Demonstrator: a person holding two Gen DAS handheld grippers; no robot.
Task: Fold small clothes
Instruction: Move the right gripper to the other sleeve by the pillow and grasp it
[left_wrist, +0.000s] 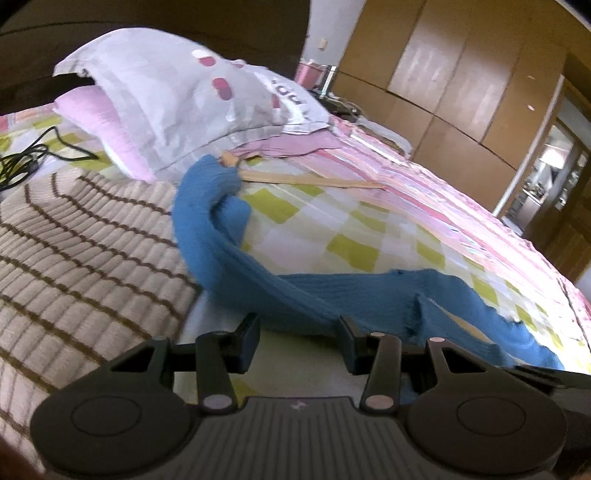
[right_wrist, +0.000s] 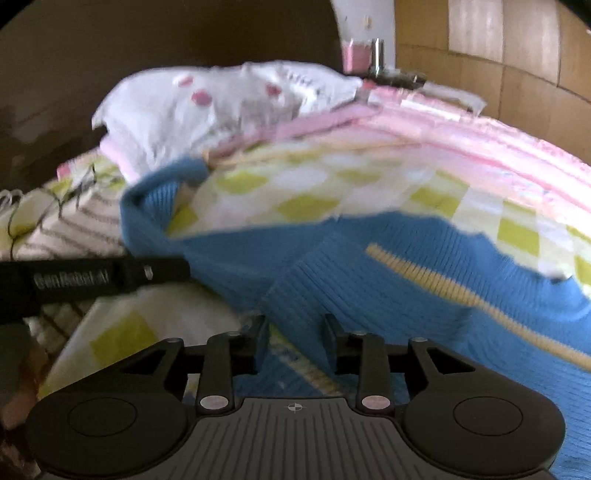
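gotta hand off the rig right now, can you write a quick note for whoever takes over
Left gripper: open, low over the bed, the near edge of the blue sweater just beyond its fingertips, not gripped.
Right gripper: open, a fold of the sweater's ribbed edge lies between the fingers, not clamped.
The sweater lies rumpled across the checked bedspread, one sleeve trailing toward the pillow. A striped garment lies to its left.
Done: no neat fold visible yet.
Left: grip the sweater, flatten it, fold it.

Checkered bedspread (left_wrist: 332, 221), grey pillow (left_wrist: 177, 110), wooden wardrobe (left_wrist: 461, 92), bright doorway (left_wrist: 550, 173).
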